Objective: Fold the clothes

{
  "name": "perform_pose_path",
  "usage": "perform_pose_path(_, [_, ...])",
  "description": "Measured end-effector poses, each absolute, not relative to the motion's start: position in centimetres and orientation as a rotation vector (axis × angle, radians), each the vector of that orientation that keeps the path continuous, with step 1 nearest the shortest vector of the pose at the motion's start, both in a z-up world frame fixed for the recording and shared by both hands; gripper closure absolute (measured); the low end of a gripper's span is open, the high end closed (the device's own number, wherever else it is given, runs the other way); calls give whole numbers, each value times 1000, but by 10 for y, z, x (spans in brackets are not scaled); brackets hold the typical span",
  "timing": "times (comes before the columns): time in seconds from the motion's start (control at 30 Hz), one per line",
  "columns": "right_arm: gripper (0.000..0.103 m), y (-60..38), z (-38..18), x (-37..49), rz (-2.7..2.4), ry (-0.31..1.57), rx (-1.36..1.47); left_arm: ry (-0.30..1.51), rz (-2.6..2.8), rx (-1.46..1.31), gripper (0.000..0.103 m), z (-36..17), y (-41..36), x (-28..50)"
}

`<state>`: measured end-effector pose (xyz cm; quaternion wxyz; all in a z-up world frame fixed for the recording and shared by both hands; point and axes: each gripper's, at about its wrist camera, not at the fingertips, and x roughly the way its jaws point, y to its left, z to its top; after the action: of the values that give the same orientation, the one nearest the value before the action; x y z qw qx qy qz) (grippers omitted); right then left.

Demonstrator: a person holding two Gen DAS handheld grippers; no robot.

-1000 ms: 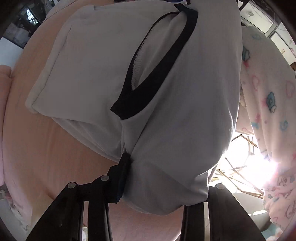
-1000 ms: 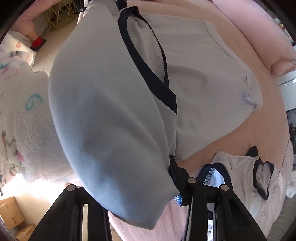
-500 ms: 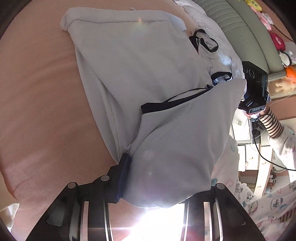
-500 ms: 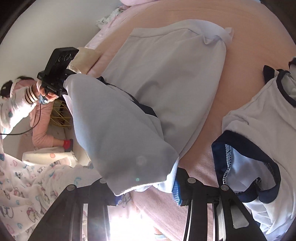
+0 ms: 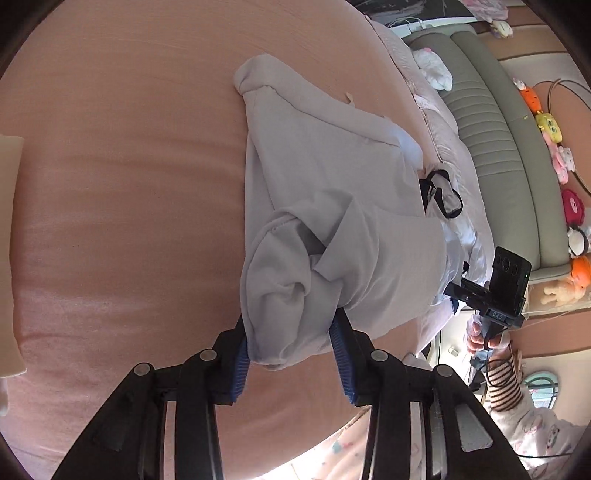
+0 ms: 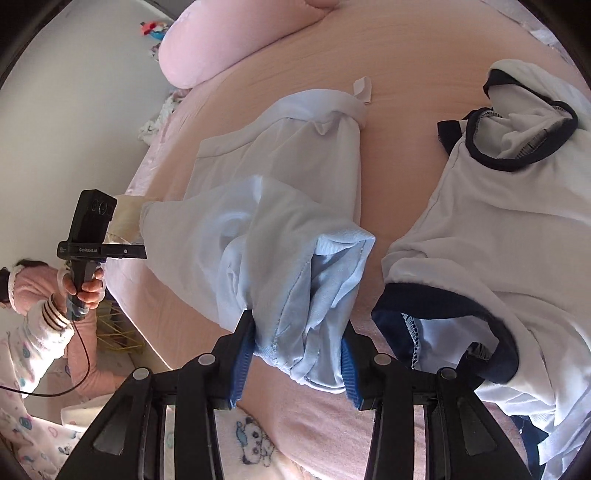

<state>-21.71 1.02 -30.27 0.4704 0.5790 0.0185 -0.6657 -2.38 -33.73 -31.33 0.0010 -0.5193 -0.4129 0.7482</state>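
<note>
A pale grey-blue shirt (image 5: pixel 332 177) lies doubled over on the peach bed sheet (image 5: pixel 129 184). My left gripper (image 5: pixel 291 358) has a bunched corner of it between its blue pads; the jaws are opening, and the cloth still touches both pads. In the right wrist view the same shirt (image 6: pixel 280 155) runs away from my right gripper (image 6: pixel 295 354), which is shut on the other bunched corner. Each view shows the opposite gripper's black body at the shirt's far side, its fingertips hidden by cloth.
A white shirt with navy trim (image 6: pixel 498 221) lies crumpled to the right of the held one. A pink pillow (image 6: pixel 236 33) sits at the bed's far end. A grey-green headboard (image 5: pixel 498 147) with plush toys (image 5: pixel 554 129) stands beyond. The person's sleeve (image 6: pixel 37 325) is low left.
Both grippers have rolled and swung across, bringing the lifted half of the shirt down over the rest on the bed. The navy neckline is now folded inside. The left jaws stand wider.
</note>
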Motion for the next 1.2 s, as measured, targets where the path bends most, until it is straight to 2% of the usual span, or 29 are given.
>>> perform_pose_path(0.1, [61,11,-313,-213,-1733,-79,1431,-1405,2430,-1549,59,-319,-339,-10])
perform_pose_path(0.23, [59,28,-323,-210,-1831,-339,1461,-1664,2443,-1353,57,-331,-334,12])
perform_pose_path(0.3, [53,27,-323,-205,-1885,-390,1466,-1766,2448,-1290,42,-331,-334,26])
perform_pose_path(0.33, [51,26,-318,-201,-1922,-362,1467,-1789,2458,-1270,40,-329,-333,28])
perform_pose_path(0.4, [40,21,-308,-195,-1994,-299,1464,-1835,2478,-1229,29,-324,-330,32])
perform_pose_path(0.47, [40,19,-298,-190,-2029,-286,1448,-1823,2506,-1222,27,-318,-327,30])
perform_pose_path(0.57, [35,19,-289,-190,-2045,-324,1424,-1739,2563,-1281,26,-313,-320,16])
perform_pose_path(0.73, [35,7,-293,-197,-2088,-304,1462,-1588,2669,-1412,26,-307,-314,-1])
perform_pose_path(0.97, [35,-8,-289,-191,-2158,-170,1417,-1717,2702,-1271,27,-310,-323,2])
perform_pose_path(1.03, [38,-12,-282,-184,-2211,-108,1341,-1715,2731,-1265,31,-311,-322,4])
perform_pose_path(1.1, [71,-14,-276,-177,-2284,-45,1268,-1699,2765,-1286,69,-313,-320,5])
perform_pose_path(1.2, [80,-17,-280,-179,-2338,6,1277,-1718,2785,-1291,75,-317,-319,13])
